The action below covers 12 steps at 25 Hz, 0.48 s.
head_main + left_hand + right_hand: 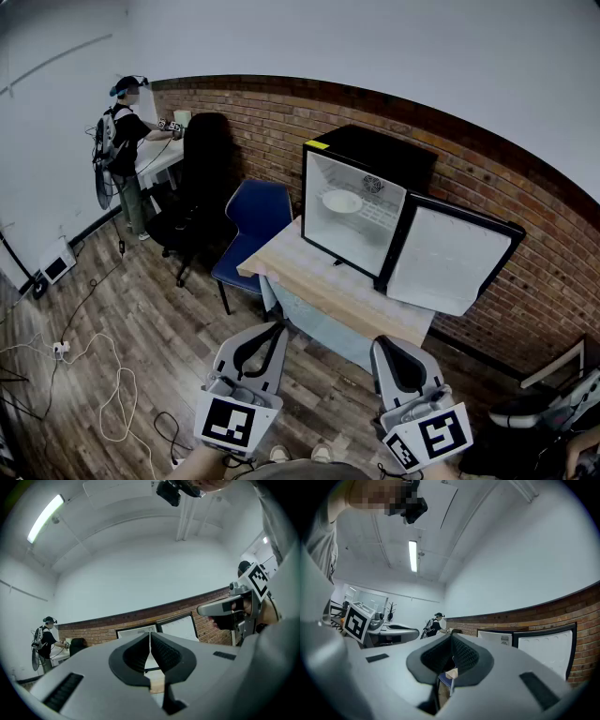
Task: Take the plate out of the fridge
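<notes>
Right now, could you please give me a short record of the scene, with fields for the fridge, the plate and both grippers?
fridge: black, standing on the wooden table
door: open, swung to the right
plate: white, inside the fridge, untouched
left gripper: shut, empty, short of the table
right gripper: shut, empty, short of the table
task state: plate not yet taken out

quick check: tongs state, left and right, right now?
Left tongs: closed, holding nothing.
Right tongs: closed, holding nothing.
</notes>
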Each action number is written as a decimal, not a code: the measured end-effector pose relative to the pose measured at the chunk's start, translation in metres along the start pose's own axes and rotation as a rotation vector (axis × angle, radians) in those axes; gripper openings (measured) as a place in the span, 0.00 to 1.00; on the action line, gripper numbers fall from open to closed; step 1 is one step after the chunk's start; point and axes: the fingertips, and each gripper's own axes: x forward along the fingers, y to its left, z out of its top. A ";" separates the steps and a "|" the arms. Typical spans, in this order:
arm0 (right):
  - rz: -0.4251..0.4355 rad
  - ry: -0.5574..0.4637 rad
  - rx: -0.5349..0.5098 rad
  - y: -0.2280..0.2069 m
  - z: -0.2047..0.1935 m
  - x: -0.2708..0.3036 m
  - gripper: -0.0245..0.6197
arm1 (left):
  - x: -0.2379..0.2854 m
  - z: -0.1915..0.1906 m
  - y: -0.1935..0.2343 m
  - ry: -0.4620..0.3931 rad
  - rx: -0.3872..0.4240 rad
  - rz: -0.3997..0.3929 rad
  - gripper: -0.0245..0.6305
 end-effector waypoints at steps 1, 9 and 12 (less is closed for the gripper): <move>-0.003 -0.005 0.005 -0.003 0.001 0.000 0.09 | 0.001 0.000 0.000 0.002 0.000 0.003 0.07; -0.001 -0.020 0.023 -0.014 0.002 0.003 0.09 | 0.007 -0.001 -0.003 0.005 -0.001 0.008 0.07; 0.012 -0.015 0.015 -0.016 0.000 0.004 0.09 | 0.010 -0.003 -0.007 0.011 0.001 0.010 0.07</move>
